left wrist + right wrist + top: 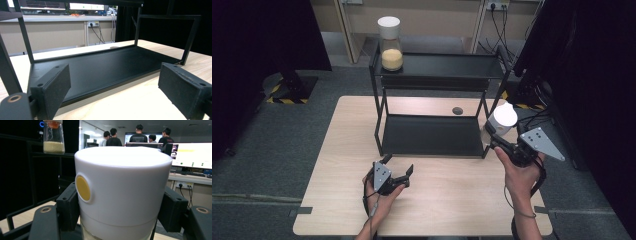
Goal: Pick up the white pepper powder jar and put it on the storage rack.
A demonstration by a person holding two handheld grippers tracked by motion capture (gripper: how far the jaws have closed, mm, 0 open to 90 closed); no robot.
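The right gripper (493,136), at about 3 o'clock on the wooden table (337,170), pinches a white-lidded jar (502,118) between its 2 jaws; in the right gripper view the black pads (68,207) press both sides of the white lid (120,187) (a yellow dot marks its front). The left gripper (398,167), at 6 o'clock, has its jaws spread wide and empty, facing the lower shelf (100,67) of the black 2-tier rack (437,75). A second jar of yellow grains (391,45) stands at 11 o'clock on the top shelf.
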